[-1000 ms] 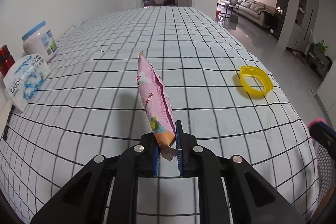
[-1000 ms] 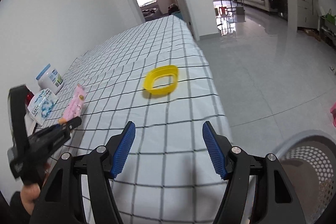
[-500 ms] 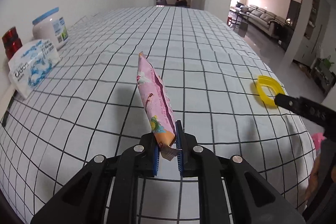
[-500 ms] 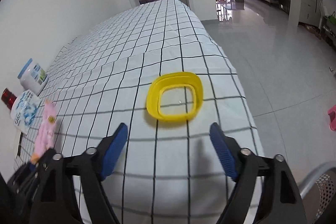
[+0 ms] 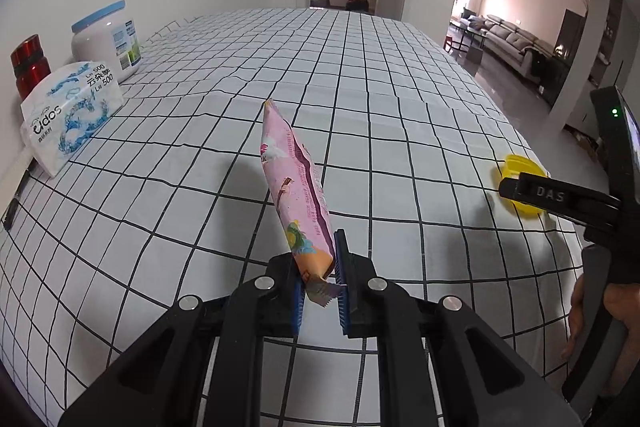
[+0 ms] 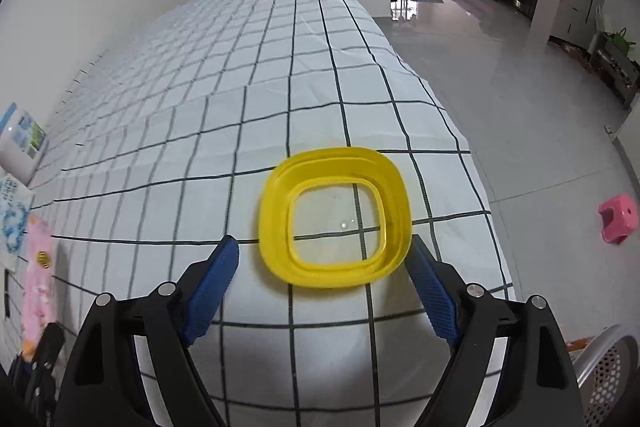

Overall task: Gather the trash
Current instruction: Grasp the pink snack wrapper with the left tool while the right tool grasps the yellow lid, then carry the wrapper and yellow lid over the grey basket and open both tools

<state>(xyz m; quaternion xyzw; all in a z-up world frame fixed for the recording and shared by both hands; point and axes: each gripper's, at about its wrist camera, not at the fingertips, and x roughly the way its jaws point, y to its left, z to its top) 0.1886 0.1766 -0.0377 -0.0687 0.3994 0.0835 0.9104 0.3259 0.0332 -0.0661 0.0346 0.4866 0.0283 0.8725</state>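
My left gripper [image 5: 320,279] is shut on the lower end of a pink snack wrapper [image 5: 294,183], which stands up from the jaws above the checked tablecloth. My right gripper [image 6: 324,279] is open, its blue pads either side of the near edge of a yellow square lid [image 6: 334,217] with a clear middle, lying near the table's right edge. The lid [image 5: 522,183] also shows in the left wrist view, partly hidden by the right gripper [image 5: 560,197]. The wrapper [image 6: 38,279] shows at the left of the right wrist view.
A tissue pack [image 5: 68,115], a white tub with a blue lid [image 5: 108,41] and a red can [image 5: 28,65] stand along the wall at left. A perforated white basket [image 6: 608,375] sits on the floor at lower right. A pink stool [image 6: 618,217] is on the floor.
My right gripper has moved forward and down over the table until the yellow lid lies between its open jaws. My left gripper still holds the wrapper and has swung slightly to the right.
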